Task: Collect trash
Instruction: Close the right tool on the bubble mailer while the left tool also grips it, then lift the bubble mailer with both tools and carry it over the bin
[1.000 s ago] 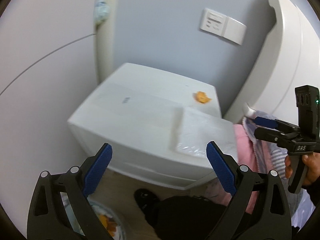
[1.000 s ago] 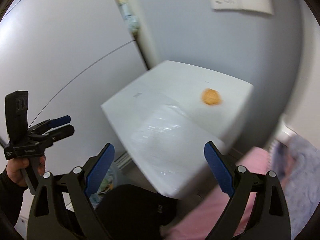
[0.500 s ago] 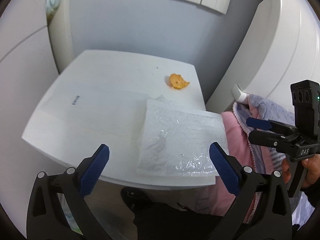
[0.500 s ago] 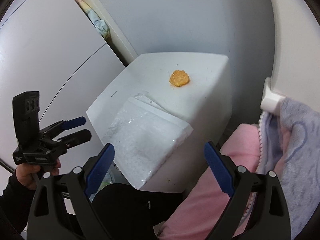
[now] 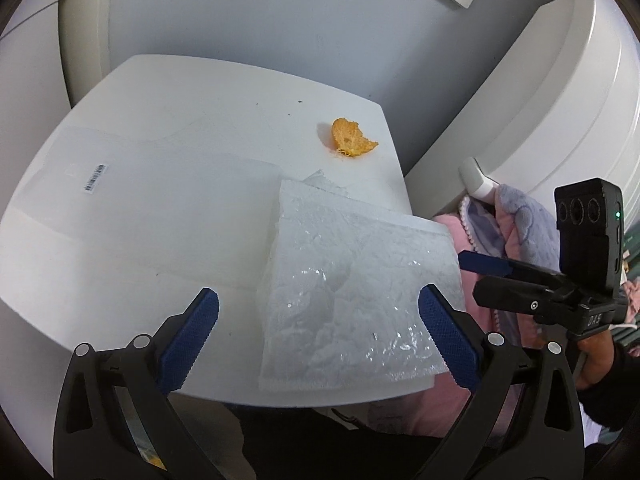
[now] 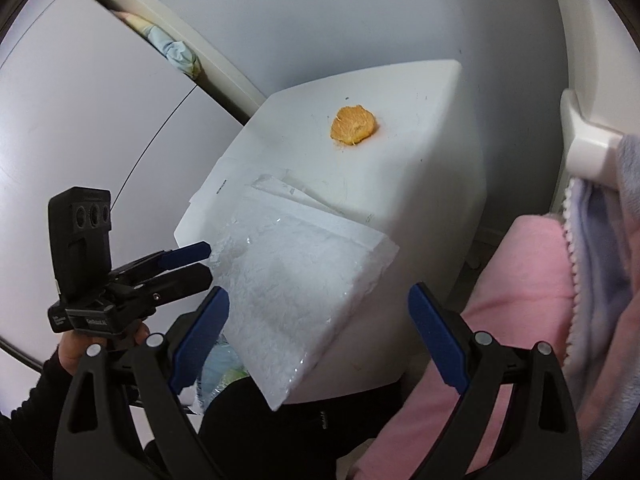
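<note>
An orange peel (image 5: 350, 139) lies near the far right corner of a white bedside cabinet (image 5: 160, 184); it also shows in the right wrist view (image 6: 353, 125). A crinkled clear plastic bag (image 5: 352, 296) lies on the cabinet's near right part and overhangs the edge, also seen in the right wrist view (image 6: 296, 280). My left gripper (image 5: 320, 336) is open, just above the bag's near end. My right gripper (image 6: 318, 336) is open and empty over the bag's overhanging corner. Each gripper shows in the other's view, the right one (image 5: 516, 276) and the left one (image 6: 176, 268).
A pink and lilac blanket (image 6: 552, 280) hangs from the bed at the right. A white headboard (image 5: 560, 92) stands behind it. A wardrobe door (image 6: 80, 120) is at the left. A bin with scraps (image 6: 220, 368) sits on the floor below the cabinet.
Both grippers have come forward and down toward the cabinet top. The bag and peel now look larger and closer. Both stay open.
</note>
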A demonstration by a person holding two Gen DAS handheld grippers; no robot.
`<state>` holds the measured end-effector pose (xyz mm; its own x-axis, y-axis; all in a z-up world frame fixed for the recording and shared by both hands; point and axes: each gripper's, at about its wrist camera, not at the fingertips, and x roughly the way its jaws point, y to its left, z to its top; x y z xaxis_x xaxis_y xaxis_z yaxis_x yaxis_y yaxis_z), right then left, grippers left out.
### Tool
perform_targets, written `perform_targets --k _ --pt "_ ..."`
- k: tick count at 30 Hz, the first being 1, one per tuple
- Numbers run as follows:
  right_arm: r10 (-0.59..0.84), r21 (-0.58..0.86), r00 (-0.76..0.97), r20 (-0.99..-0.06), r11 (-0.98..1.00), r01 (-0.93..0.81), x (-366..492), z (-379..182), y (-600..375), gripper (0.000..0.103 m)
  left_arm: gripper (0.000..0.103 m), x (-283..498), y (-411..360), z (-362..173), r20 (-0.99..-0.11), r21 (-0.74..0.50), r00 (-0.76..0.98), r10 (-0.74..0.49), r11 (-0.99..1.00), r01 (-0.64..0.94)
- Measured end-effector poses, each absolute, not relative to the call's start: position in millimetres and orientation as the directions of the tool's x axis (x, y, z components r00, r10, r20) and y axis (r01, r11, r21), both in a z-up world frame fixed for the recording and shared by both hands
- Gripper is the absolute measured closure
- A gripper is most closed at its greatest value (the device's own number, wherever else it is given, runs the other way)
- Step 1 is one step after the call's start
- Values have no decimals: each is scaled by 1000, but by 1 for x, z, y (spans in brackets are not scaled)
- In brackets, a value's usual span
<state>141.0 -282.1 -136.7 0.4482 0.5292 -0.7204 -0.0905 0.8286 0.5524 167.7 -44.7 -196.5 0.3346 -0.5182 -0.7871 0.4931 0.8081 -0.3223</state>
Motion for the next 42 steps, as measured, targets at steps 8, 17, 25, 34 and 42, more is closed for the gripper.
perform_targets --k 8,17,25,34,42 --pt "528 560 448 -721 825 -71 145 -139 -282 33 6 171 -52 -193 -753 -357 338 -565 782 511" --pt "511 560 439 -739 828 -23 146 -136 -283 51 32 169 -58 -197 -770 -323 339 -540 789 522" --pt "473 551 489 -733 834 18 143 -115 -296 66 64 166 -58 -194 -766 -318 353 -537 795 517" --pt "471 551 526 -708 835 -5 141 -100 -300 77 92 156 -61 -185 -749 -319 370 -549 789 525" --pt "496 554 556 -667 829 -76 135 -74 -289 78 92 136 -43 -156 -709 -308 435 -555 798 518"
